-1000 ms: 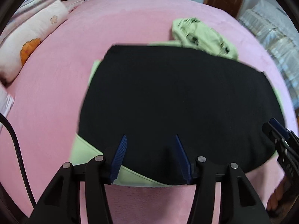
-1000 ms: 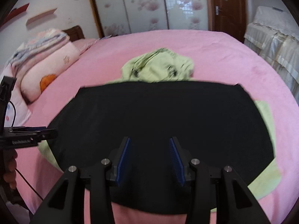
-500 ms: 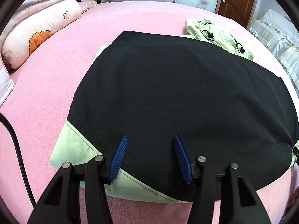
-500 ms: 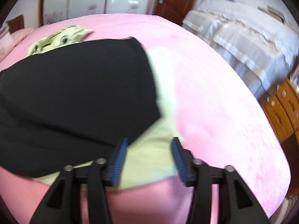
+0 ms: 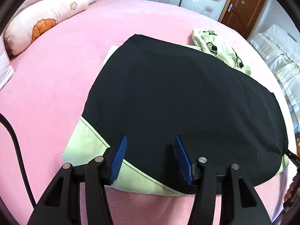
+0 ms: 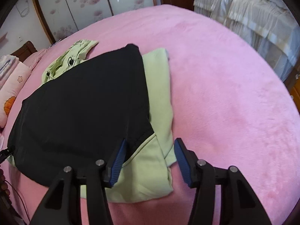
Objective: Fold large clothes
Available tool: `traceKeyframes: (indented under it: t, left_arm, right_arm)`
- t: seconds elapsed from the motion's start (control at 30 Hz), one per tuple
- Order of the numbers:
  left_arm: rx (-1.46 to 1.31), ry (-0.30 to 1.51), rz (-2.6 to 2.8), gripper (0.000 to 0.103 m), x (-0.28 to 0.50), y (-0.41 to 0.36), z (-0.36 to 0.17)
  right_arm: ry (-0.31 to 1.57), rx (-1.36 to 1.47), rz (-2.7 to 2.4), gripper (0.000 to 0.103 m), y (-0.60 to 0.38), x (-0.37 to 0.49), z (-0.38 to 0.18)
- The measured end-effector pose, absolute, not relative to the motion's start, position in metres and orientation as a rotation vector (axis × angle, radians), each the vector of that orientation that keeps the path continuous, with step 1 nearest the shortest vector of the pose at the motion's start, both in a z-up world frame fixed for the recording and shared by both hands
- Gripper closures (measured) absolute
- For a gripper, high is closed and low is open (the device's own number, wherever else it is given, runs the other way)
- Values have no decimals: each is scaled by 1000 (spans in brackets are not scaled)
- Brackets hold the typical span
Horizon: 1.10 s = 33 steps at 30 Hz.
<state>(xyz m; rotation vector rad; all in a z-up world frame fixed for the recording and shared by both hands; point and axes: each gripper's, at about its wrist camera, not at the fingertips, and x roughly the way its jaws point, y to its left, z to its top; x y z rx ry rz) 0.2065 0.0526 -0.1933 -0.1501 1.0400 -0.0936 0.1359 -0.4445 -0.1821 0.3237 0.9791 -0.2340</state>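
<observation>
A black garment [image 5: 187, 97] lies spread flat over a light green hoodie [image 5: 84, 144] on the pink bed [image 5: 46, 84]. The green hood [image 5: 215, 43] with its drawstrings sticks out at the far end. My left gripper [image 5: 150, 137] hovers open over the near left part of the black cloth, holding nothing. In the right wrist view the black garment [image 6: 84, 103] covers all but the right strip of the hoodie [image 6: 159, 93]. My right gripper [image 6: 150, 140] is over the near right corner. Its jaws are closing with green cloth lying between them, the pads not pressing it.
A pink pillow with an orange flower [image 5: 43, 16] lies at the far left, and a black cable [image 5: 16, 146] runs down the left side. A second bed with a pale cover [image 6: 253, 18] stands to the right. Sliding doors [image 6: 84, 5] and a brown door [image 5: 243, 5] are behind.
The right gripper swung from the middle of the near edge to the near right corner of the clothes. The left gripper shifted left and sank closer to the cloth.
</observation>
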Motion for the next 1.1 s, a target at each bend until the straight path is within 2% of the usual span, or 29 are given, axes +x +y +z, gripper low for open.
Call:
traceKeyframes:
  t: [0.07, 0.13, 0.27, 0.43, 0.6, 0.77, 0.93, 1.1]
  left_arm:
    - [-136, 1038, -92, 51, 206, 51, -193]
    - [-117, 1035, -84, 51, 206, 48, -193]
    - [-98, 1029, -87, 51, 204, 45, -192]
    - [-62, 1048, -103, 51, 205, 41, -200]
    - [-8, 1050, -112, 50, 205, 38, -201]
    - [-24, 1061, -136, 50, 209, 42, -182]
    - [-29, 1034, -199, 50, 219, 39, -136]
    - [45, 997, -261, 50, 250, 21, -82]
  right_arm:
    - [970, 333, -191, 79, -444, 136, -183]
    - [953, 335, -191, 88, -445, 132, -178]
    - [918, 305, -232, 92, -436, 114, -165]
    - [960, 290, -289, 92, -430, 103, -185]
    - [989, 275, -312, 90, -430, 112, -188]
    - [981, 139, -357, 75, -411, 120, -160]
    - [885, 132, -274, 58, -393, 134, -112]
    - [798, 169, -168, 58, -377, 177, -57]
